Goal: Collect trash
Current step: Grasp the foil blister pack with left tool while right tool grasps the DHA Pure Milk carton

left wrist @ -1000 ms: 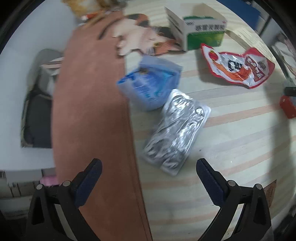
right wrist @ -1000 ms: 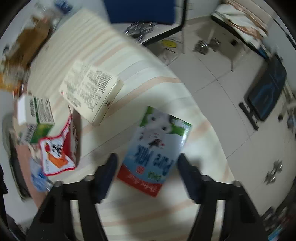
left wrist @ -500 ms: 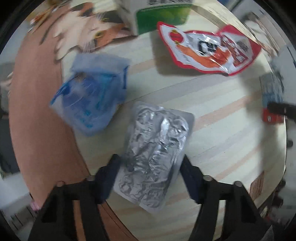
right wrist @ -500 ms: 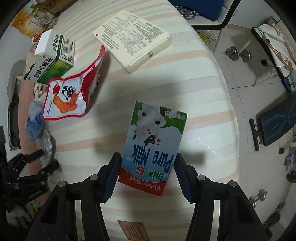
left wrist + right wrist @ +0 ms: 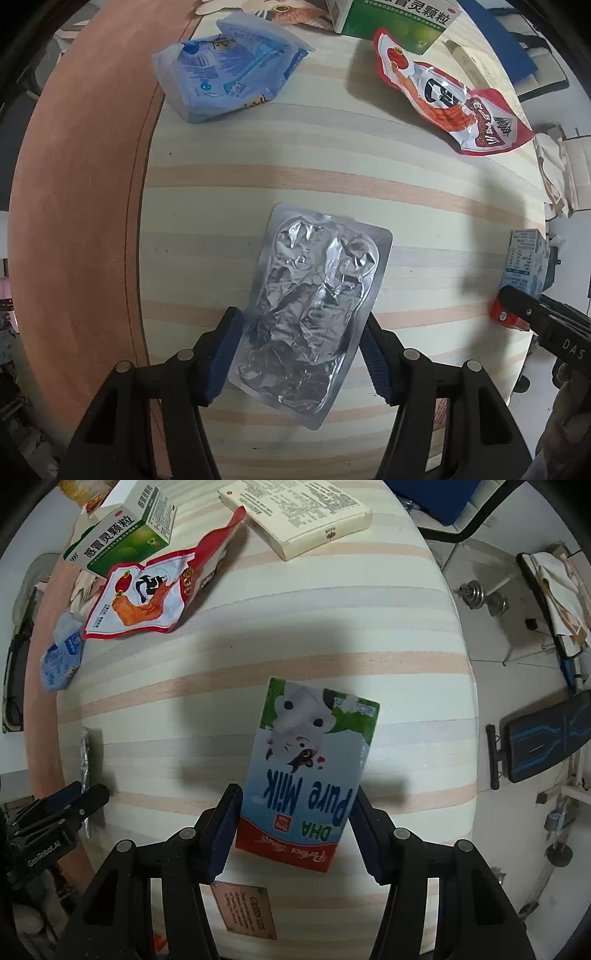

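A crumpled silver foil pack [image 5: 317, 295] lies on the striped table top, and my left gripper [image 5: 301, 325] points down with its blue pads pressed on the pack's two long edges. My right gripper [image 5: 295, 797] is shut on the lower part of a blue "Pure Milk" carton [image 5: 310, 760], which casts a wide shadow on the cloth. The same carton [image 5: 524, 258] shows at the right edge of the left wrist view. In the right wrist view the foil pack [image 5: 84, 760] appears edge-on at the far left.
A blue plastic pouch [image 5: 225, 66], a red snack bag [image 5: 450, 96], a green medicine box [image 5: 391, 18] and a cream flat box [image 5: 295, 513] lie toward the far side. A brown band [image 5: 74, 221] borders the table's left edge. Gym gear stands on the floor [image 5: 517, 635].
My left gripper came over the foil pack and went from wide open to closed on its edges. The right gripper kept the milk carton and rolled, shifting across the table.
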Motion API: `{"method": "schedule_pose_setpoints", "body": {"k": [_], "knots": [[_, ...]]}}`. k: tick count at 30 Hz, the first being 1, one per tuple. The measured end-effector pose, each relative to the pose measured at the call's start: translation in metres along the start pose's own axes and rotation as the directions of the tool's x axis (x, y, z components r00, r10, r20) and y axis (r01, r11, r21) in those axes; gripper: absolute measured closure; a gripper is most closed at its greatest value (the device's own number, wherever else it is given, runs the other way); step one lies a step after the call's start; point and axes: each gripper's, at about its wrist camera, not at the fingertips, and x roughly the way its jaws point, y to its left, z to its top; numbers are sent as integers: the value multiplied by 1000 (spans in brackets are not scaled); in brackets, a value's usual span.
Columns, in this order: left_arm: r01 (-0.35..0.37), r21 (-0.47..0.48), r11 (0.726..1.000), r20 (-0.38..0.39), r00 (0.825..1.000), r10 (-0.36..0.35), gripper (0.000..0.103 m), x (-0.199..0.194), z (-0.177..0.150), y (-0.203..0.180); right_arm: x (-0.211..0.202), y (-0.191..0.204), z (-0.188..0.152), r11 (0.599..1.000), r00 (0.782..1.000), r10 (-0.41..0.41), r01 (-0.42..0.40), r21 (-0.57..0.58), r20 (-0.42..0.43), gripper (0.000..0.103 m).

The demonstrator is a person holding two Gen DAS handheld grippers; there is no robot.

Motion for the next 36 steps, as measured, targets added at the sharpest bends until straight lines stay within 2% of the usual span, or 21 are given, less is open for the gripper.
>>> {"method": "schedule_pose_setpoints", "body": {"k": [3, 4, 12, 16, 20, 24, 27, 28, 31, 36], "knots": [[13, 4, 1000, 10, 1000, -13, 46, 0, 4, -5, 0, 7, -7, 1000, 999, -17, 18, -18, 28, 45], [22, 3, 1000, 17, 1000, -22, 53, -4, 7, 1, -1, 8, -9, 1000, 999, -14, 14, -20, 34, 45], [63, -20, 998, 35, 997, -63, 60, -17, -15, -6, -23, 16, -28, 999, 996, 39, -38, -23, 84, 46], [-6, 16, 1000, 39, 999, 6, 59, -10, -20, -9, -33, 29, -32, 998, 994, 49, -45, -40, 95, 46], [-33, 83, 996, 9, 999, 32, 55, -3, -22, -20, -30, 41, -33, 998, 995, 49, -46, -36, 87, 46], [34, 52, 998, 15, 999, -35, 55, -7, -20, -16, -26, 34, -39, 998, 996, 53, -50, -31, 73, 46], [105, 36, 994, -13, 994, -104, 53, 1, -17, -13, -14, 29, -35, 999, 998, 39, -38, -25, 46, 46], [101, 48, 994, -3, 995, -101, 49, 0, -16, -15, -10, 29, -34, 999, 999, 39, -38, -18, 38, 46], [36, 92, 995, -4, 999, -36, 48, 7, -11, -28, -1, 28, -33, 999, 999, 36, -36, -8, 20, 46], [-34, 159, 987, 27, 999, 30, 47, 12, 3, -51, 2, 28, -35, 999, 999, 31, -30, -16, 18, 46]]}}
